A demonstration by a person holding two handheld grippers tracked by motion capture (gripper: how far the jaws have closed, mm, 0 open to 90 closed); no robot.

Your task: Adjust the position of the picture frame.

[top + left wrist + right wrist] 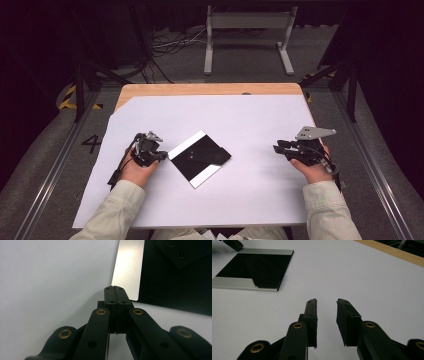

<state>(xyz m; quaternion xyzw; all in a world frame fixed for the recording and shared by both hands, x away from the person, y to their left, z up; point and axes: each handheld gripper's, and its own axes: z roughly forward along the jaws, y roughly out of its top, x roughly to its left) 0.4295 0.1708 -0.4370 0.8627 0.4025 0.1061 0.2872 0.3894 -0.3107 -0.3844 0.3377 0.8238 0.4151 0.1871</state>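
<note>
Black plate with silver edge strips (199,158) lying mid-bench, diagonal, just right of the left tool (159,152). Left tool pressed closed, empty, tips at the plate's silver corner (128,270). Right tool (326,305) parted narrowly, empty, well apart.

Even overhead light falls on the white table (260,125); surroundings fall off to near-black, and the high view is soft and low in detail. In the left gripper view, glare whitens the silver strip of the black plate (128,267) just ahead of the left gripper (115,293), whose near links blur. Right gripper (327,315) casts only faint shadow; its closest parts are out of focus.
</note>
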